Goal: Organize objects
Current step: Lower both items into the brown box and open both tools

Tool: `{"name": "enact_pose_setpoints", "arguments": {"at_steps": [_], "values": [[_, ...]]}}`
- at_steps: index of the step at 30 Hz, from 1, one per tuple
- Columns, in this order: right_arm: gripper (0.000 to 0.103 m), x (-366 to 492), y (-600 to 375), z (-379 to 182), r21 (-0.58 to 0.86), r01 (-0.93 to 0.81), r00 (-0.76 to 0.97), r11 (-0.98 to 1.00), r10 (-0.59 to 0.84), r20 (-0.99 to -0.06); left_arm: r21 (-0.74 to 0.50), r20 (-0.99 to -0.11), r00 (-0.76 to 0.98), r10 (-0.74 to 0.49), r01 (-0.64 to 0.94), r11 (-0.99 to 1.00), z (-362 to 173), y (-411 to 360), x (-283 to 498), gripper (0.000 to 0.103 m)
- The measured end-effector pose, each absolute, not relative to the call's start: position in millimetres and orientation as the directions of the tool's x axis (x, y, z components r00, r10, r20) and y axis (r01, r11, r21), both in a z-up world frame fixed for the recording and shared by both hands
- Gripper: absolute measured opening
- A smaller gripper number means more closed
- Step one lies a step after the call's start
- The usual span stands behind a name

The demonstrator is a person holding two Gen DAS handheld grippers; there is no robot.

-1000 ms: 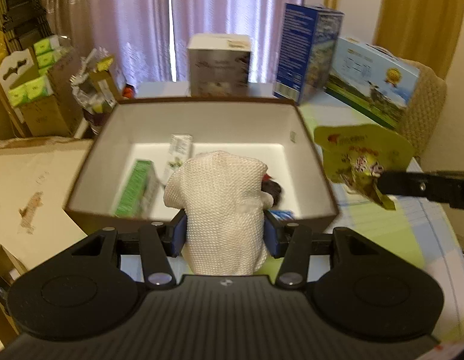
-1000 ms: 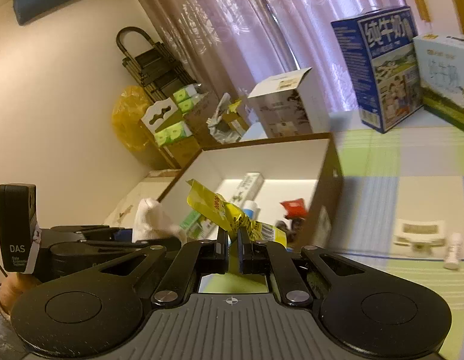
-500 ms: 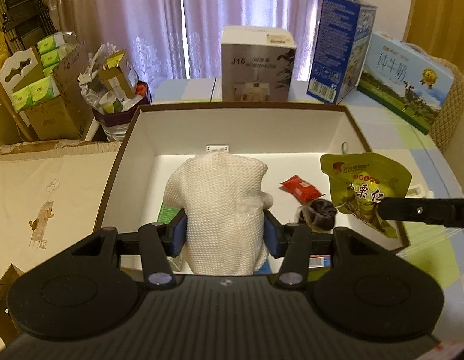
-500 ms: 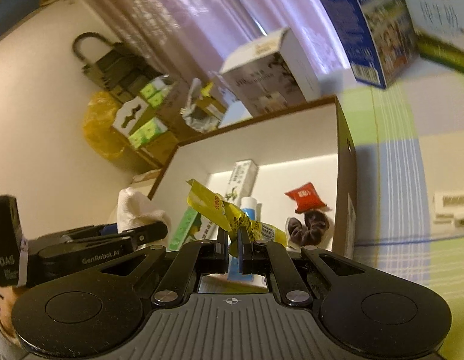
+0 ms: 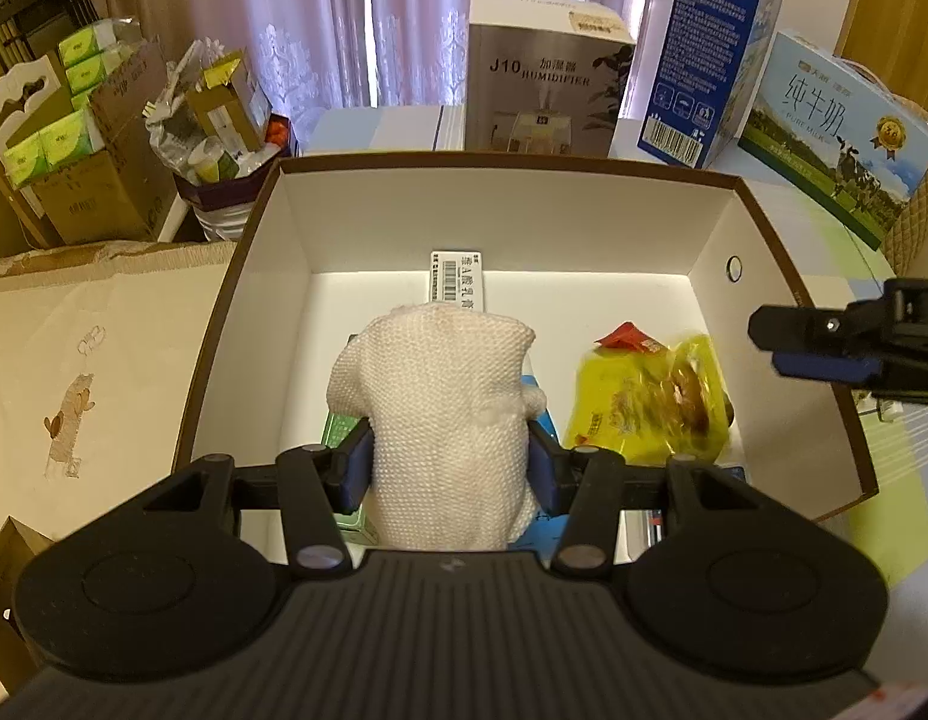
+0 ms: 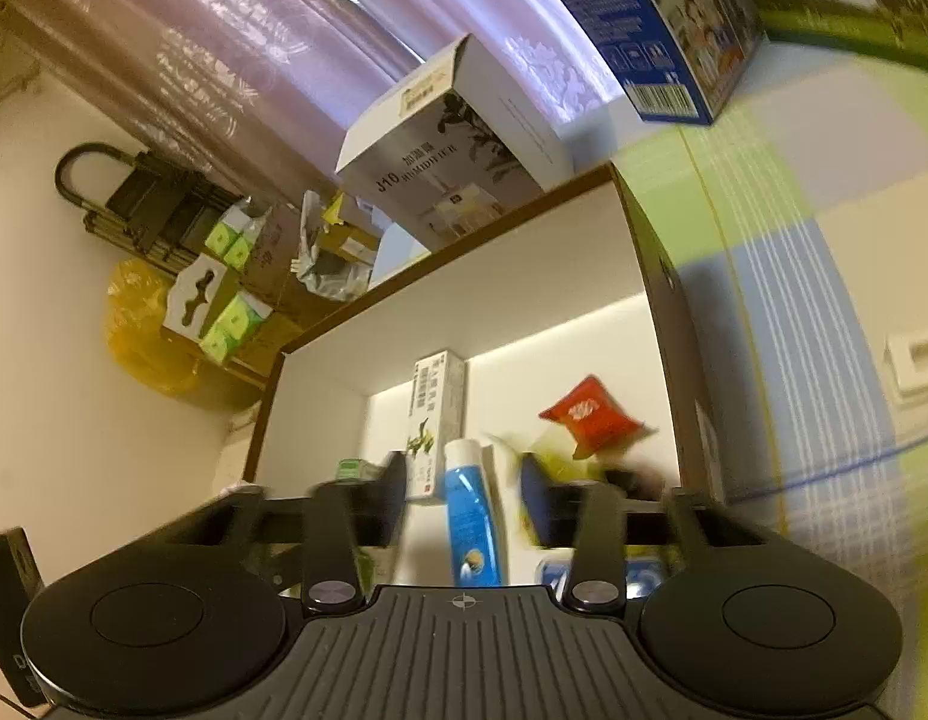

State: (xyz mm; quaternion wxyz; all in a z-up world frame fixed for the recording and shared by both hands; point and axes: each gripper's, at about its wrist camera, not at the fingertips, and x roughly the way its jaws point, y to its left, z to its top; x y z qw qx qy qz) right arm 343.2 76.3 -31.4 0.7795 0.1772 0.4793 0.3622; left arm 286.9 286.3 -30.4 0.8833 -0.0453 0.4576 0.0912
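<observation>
Your left gripper and right gripper look alike: each has a black ribbed body flanked by two round discs, silver pivot screws on black linkage arms, blue finger pads, and a small crosshair mark.

Left wrist view: mounted behind the left gripper, looking forward and steeply down into the open brown box, close above its near edge, level with the horizon.

Right wrist view: mounted behind the right gripper, lower and nearer the box, rolled so the scene tilts, looking across the interior from the right side; blurred.

Shared by both: box interior, white carton, red packet, humidifier box, curtains beyond.
</observation>
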Motion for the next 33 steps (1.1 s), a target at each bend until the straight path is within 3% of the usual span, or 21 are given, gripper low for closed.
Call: {"name": "enact_pose_setpoints", "arguments": {"at_steps": [12,16,20,24,33], "values": [[0.047,324.9,94.8,-32.9,0.454,-0.53,0.286,0.716,0.655,-0.699,-0.014,-0.832,0.548,0.088,-0.18,0.984,-38.4,288.3,297.1,0.053],[0.049,322.6,96.3,-32.4,0.423,-0.559,0.283,0.713,0.643,-0.712,0.0,-0.827,0.555,0.096,-0.171,0.985,-37.7,286.3,298.3,0.07],[0.051,317.7,99.3,-28.1,0.367,-0.599,0.298,0.712,0.623,-0.723,0.007,-0.828,0.551,0.104,-0.175,0.985,-36.5,286.8,296.6,0.078],[0.053,313.2,100.9,-25.2,0.323,-0.63,0.304,0.706,0.606,-0.735,0.001,-0.835,0.539,0.109,-0.197,0.98,-34.2,290.2,292.5,0.084],[0.055,300.9,98.5,-23.1,0.273,-0.665,0.302,0.696,0.584,-0.754,0.006,-0.841,0.525,0.129,-0.23,0.973,-24.4,291.0,276.5,0.087]]}}
